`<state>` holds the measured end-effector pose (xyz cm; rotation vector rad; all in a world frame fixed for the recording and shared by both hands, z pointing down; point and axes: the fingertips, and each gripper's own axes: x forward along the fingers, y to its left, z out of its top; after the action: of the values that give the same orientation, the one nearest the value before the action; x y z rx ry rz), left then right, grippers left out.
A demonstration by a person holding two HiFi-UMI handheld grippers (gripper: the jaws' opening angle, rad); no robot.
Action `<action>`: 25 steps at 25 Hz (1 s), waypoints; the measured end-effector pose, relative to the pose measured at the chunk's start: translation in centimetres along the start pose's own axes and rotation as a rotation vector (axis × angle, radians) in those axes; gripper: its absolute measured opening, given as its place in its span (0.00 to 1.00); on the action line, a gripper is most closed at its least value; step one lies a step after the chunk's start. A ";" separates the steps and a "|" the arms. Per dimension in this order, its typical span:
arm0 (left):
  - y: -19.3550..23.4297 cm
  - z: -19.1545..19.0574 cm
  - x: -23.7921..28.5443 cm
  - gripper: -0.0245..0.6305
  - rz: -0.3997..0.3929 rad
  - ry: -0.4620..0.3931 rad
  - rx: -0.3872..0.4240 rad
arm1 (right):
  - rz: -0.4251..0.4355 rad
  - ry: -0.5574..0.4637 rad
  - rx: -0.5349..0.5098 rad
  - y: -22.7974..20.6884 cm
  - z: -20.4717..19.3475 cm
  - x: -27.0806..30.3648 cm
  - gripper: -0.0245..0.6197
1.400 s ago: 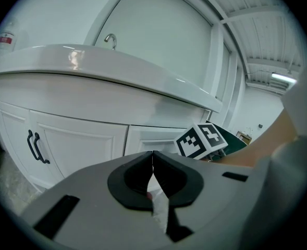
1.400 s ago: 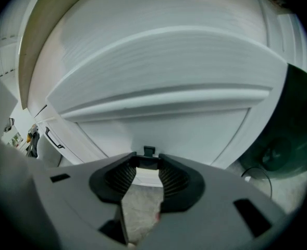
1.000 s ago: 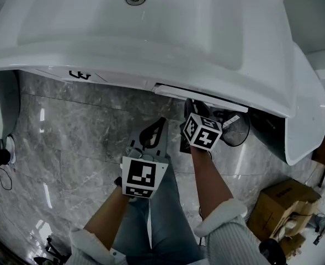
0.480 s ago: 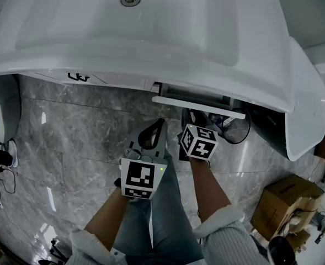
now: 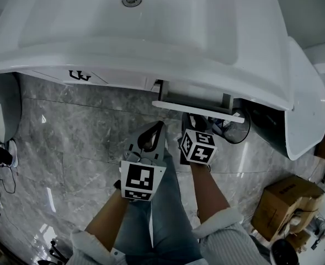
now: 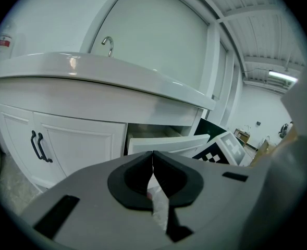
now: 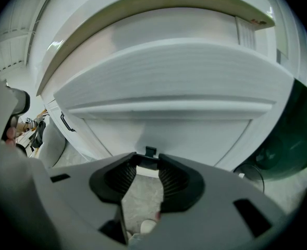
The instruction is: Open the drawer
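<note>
Drawer [image 5: 198, 110] partly out | handle [image 7: 150, 151] clamped between right tool [image 7: 148, 162] tips

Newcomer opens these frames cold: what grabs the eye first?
The big white sink fills the top of the head view. Under its front edge a drawer stands part-open, the right claw shut on its small dark handle. The left claw hangs shut beside it, over the grey marble floor.

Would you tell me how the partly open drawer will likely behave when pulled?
The drawer looks rigid, so it should probably slide straight, not flex. Its small handle, pinched in the right gripper, offers little purchase and might slip.
</note>
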<state>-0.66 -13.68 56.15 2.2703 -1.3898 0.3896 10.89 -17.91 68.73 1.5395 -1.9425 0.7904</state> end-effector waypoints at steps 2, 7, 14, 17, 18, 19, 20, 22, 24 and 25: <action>0.2 -0.1 -0.2 0.06 0.003 0.001 -0.001 | 0.001 0.004 -0.006 0.1 -0.4 -0.2 0.25; 0.0 -0.1 -0.6 0.06 0.006 -0.003 -0.003 | 0.005 0.012 -0.009 0.5 -1.2 -0.9 0.25; -0.5 -0.4 -0.8 0.06 0.001 -0.001 -0.002 | 0.009 0.025 0.010 0.7 -2.4 -1.3 0.25; -0.4 -0.4 -0.9 0.06 0.003 -0.001 0.004 | 0.008 0.023 0.015 0.8 -2.8 -1.4 0.25; -0.3 -0.5 -0.9 0.06 0.004 -0.001 0.004 | 0.008 0.022 0.017 0.8 -2.8 -1.4 0.25; -0.3 -0.5 -0.9 0.06 0.006 -0.001 0.002 | 0.008 0.023 0.018 0.8 -2.9 -1.4 0.25; -0.2 -0.4 -0.9 0.06 0.008 0.000 0.000 | 0.010 0.024 0.017 0.8 -2.9 -1.5 0.25; -0.3 -0.4 -0.9 0.06 0.010 0.000 -0.002 | 0.013 0.024 0.010 0.8 -3.0 -1.5 0.25; -0.4 -0.4 -0.9 0.06 0.010 0.001 -0.002 | 0.020 0.023 -0.005 0.8 -3.1 -1.6 0.25; -0.5 -0.4 -0.9 0.06 0.009 0.001 -0.002 | 0.025 0.024 -0.017 0.8 -3.1 -1.6 0.25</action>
<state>-0.62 -12.56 56.00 2.2622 -1.4003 0.3919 10.60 -14.40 69.63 1.4924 -1.9497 0.7971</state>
